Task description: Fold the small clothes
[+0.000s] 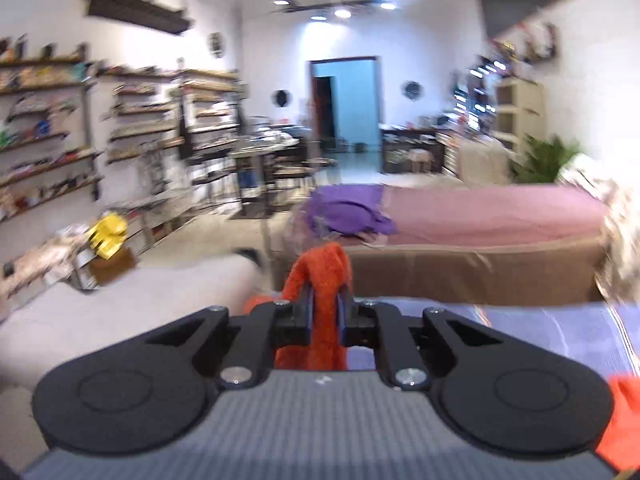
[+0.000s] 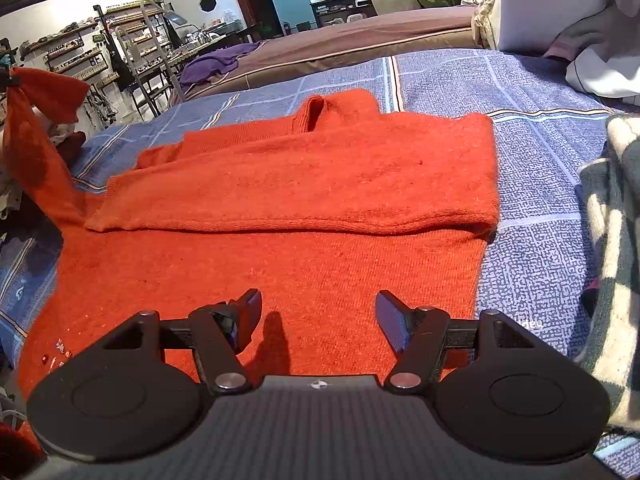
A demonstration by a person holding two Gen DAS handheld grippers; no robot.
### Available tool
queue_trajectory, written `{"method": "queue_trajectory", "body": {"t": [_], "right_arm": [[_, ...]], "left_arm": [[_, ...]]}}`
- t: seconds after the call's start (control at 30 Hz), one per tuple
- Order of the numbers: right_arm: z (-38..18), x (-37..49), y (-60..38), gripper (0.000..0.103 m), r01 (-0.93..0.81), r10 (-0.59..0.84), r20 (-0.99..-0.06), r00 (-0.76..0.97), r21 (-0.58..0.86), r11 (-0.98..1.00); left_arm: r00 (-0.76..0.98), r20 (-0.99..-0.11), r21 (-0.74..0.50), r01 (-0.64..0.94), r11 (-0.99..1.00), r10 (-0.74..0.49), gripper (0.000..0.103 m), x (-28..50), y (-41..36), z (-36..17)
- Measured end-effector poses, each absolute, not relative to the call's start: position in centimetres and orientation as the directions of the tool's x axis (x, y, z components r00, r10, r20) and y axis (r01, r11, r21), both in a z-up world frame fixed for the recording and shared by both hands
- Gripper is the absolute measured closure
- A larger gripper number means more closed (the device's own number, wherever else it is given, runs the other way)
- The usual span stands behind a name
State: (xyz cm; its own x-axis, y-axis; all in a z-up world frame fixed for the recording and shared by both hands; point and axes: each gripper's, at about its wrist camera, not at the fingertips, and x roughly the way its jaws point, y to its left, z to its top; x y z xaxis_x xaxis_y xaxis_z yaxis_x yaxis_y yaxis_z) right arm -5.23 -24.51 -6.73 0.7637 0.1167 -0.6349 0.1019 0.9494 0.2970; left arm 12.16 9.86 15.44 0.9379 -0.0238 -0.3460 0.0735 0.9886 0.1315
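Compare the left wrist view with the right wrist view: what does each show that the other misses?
Left wrist only: the left tool shut on a bunched piece of the orange sweater, held in the air; a yellow object by the shelves.

Right wrist only: the right tool open above the sweater's body, one sleeve folded across it, a raised sleeve at the left edge, and a checked blanket.

Both: the sweater, the blue bedspread, the purple cloth.

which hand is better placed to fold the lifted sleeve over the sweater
Left. Its tongs are already shut on the orange sweater's sleeve, raised off the blue bedsheet. The right tongs hover open over the hem, holding nothing.
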Motion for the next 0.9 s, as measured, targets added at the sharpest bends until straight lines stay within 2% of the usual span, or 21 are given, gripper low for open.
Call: {"method": "queue_trajectory", "body": {"t": [0.07, 0.1, 0.2, 0.27, 0.3, 0.33, 0.37, 0.4, 0.47, 0.53, 0.6, 0.67, 0.73, 0.77, 0.8, 0.87, 0.9], "right_arm": [[-6.7, -5.3, -24.4, 0.0, 0.1, 0.118, -0.636, 0.762, 0.295, 0.95], [-6.7, -5.4, -24.3, 0.0, 0.097, 0.119, -0.636, 0.762, 0.294, 0.951], [-6.5, -5.5, -24.2, 0.0, 0.095, 0.114, -0.633, 0.765, 0.286, 0.953], [-6.1, -6.0, -24.5, 0.0, 0.103, 0.098, -0.623, 0.776, 0.279, 0.955], [-5.9, -6.2, -24.8, 0.0, 0.114, 0.087, -0.62, 0.779, 0.277, 0.954], [-5.7, -6.4, -25.1, 0.0, 0.126, 0.075, -0.62, 0.781, 0.275, 0.953], [-5.6, -6.6, -25.4, 0.0, 0.137, 0.065, -0.621, 0.781, 0.272, 0.952], [-5.6, -6.8, -25.7, 0.0, 0.149, 0.053, -0.621, 0.782, 0.269, 0.951], [-5.6, -6.9, -26.3, 0.0, 0.165, 0.043, -0.626, 0.779, 0.271, 0.948], [-5.7, -6.7, -26.6, 0.0, 0.173, 0.044, -0.627, 0.778, 0.281, 0.944], [-5.8, -6.3, -26.6, 0.0, 0.169, 0.053, -0.625, 0.779, 0.29, 0.942], [-5.8, -5.8, -26.2, 0.0, 0.154, 0.065, -0.624, 0.779, 0.29, 0.944], [-5.9, -5.5, -25.6, 0.0, 0.132, 0.084, -0.622, 0.779, 0.294, 0.947], [-5.9, -5.4, -25.2, 0.0, 0.12, 0.095, -0.622, 0.777, 0.295, 0.948], [-5.9, -5.3, -24.8, 0.0, 0.107, 0.106, -0.624, 0.775, 0.294, 0.95], [-6.1, -5.2, -24.2, 0.0, 0.087, 0.122, -0.63, 0.767, 0.29, 0.953], [-6.0, -5.3, -24.0, 0.0, 0.081, 0.125, -0.632, 0.765, 0.286, 0.955]], "left_arm": [[0.92, -0.374, 0.16, 0.187, 0.969, -0.116, 0.082, 10.3, 5.1, 11.9], [0.888, -0.426, 0.15, 0.26, 0.954, -0.175, 0.074, 9.5, 2.1, 9.4], [0.714, -0.593, -0.001, 0.462, 0.887, -0.372, 0.074, 6.0, -4.7, 2.9], [0.614, -0.663, -0.061, 0.525, 0.849, -0.428, 0.073, 3.5, -7.7, -0.3], [0.574, -0.686, -0.087, 0.546, 0.834, -0.447, 0.069, 2.4, -8.6, -1.4], [0.542, -0.7, -0.112, 0.559, 0.821, -0.464, 0.057, 1.5, -8.9, -2.2], [0.519, -0.712, -0.131, 0.564, 0.815, -0.473, 0.05, 1.0, -8.9, -2.7], [0.509, -0.717, -0.139, 0.565, 0.814, -0.476, 0.042, 0.4, -8.7, -3.2], [0.555, -0.685, -0.112, 0.56, 0.821, -0.472, 0.039, 0.5, -6.6, -2.7], [0.653, -0.644, -0.032, 0.499, 0.866, -0.4, 0.028, 1.2, -3.9, -1.0], [0.742, -0.608, 0.029, 0.374, 0.927, -0.28, 0.023, 2.7, -0.6, 1.1], [0.779, -0.6, 0.0, 0.227, 0.974, -0.181, 0.023, 4.8, 3.1, 1.9], [0.757, -0.631, -0.115, 0.124, 0.986, -0.169, 0.023, 7.4, 6.2, 2.0], [0.728, -0.653, -0.174, 0.123, 0.977, -0.208, 0.024, 8.7, 7.1, 1.7], [0.698, -0.672, -0.212, 0.139, 0.967, -0.247, 0.032, 9.8, 7.3, 1.2], [0.662, -0.676, -0.246, 0.212, 0.946, -0.324, 0.073, 11.4, 6.5, 0.4], [0.65, -0.684, -0.228, 0.242, 0.943, -0.333, 0.099, 11.9, 5.6, 0.0]]}}
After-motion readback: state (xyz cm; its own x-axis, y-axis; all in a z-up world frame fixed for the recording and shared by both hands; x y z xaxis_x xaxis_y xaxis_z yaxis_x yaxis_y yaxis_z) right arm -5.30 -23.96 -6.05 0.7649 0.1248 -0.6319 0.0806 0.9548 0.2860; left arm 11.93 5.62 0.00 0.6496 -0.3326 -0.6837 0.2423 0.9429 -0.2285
